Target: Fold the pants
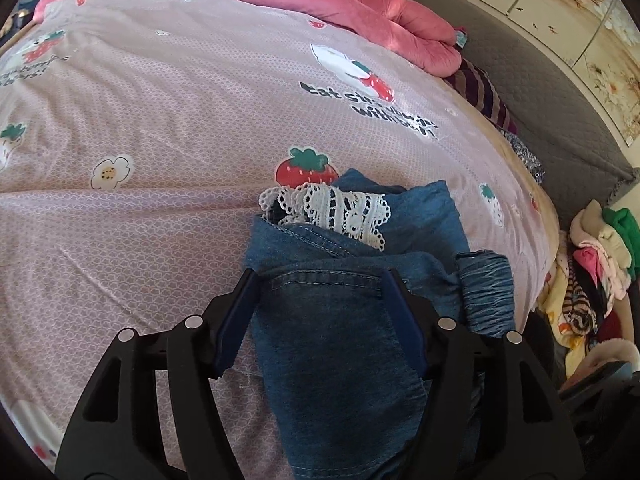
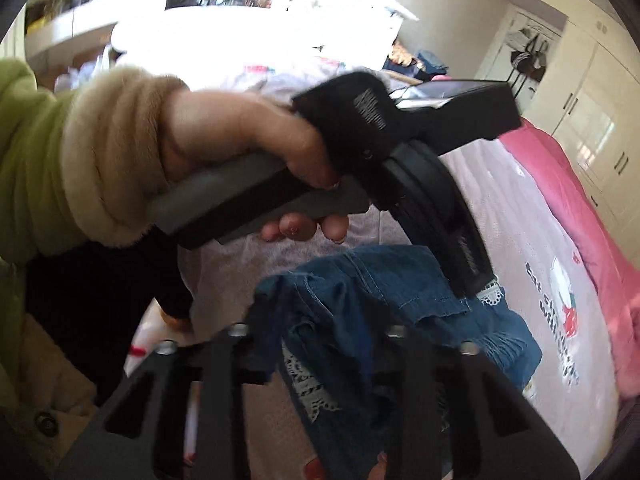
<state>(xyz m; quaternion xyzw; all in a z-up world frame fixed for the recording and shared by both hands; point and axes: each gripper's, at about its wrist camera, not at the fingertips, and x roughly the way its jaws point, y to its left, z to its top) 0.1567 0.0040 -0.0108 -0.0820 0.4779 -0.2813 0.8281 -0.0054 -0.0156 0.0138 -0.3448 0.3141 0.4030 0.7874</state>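
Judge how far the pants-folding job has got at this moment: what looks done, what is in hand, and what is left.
Looks done: the denim pants are already bunched into a compact, layered bundle on the pink bedsheet, with the lace trim tucked between layers. In hand: the left tongs stand open around the bundle; the right tongs straddle its other side, grip unclear. Left: flattening the uneven layers, since the gathered waistband still sticks out.

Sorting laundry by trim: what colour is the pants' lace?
White lace, clearest in the left wrist view.

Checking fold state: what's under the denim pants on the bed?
The denim pants lie on the pink strawberry-print sheet; white lace trim shows between the denim layers. Whatever lies beneath the bundle's middle is hidden.
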